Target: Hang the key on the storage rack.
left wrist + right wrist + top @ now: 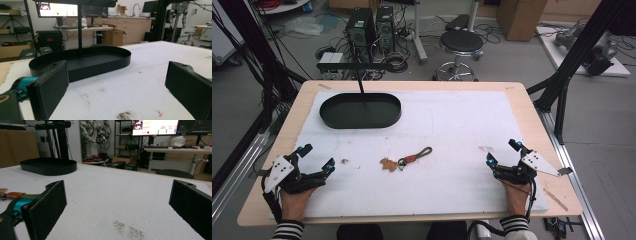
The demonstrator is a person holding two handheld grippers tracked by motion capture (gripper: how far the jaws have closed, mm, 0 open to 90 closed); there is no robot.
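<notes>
Open mat (452, 125) between grippers; tray (360, 110) seemingly far-left.

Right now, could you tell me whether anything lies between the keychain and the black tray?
Nothing visible does: bare white mat separates the keychain from the black tray. Both hand-held grippers rest apart from it.

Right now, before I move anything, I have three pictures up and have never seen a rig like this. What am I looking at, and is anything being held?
No robot arm here: a person holds a two-jaw tool in each hand. The high view looks down on the white-covered table; the left gripper and right gripper rest near its front edge. The other two pictures come from cameras riding on each gripper, looking out between its own black jaws. On the table lie a black oval tray at the far left and, in the middle, a small keychain with an olive cord loop and a brown charm. Both grippers stand open with nothing between the jaws, so nothing is held.
</notes>
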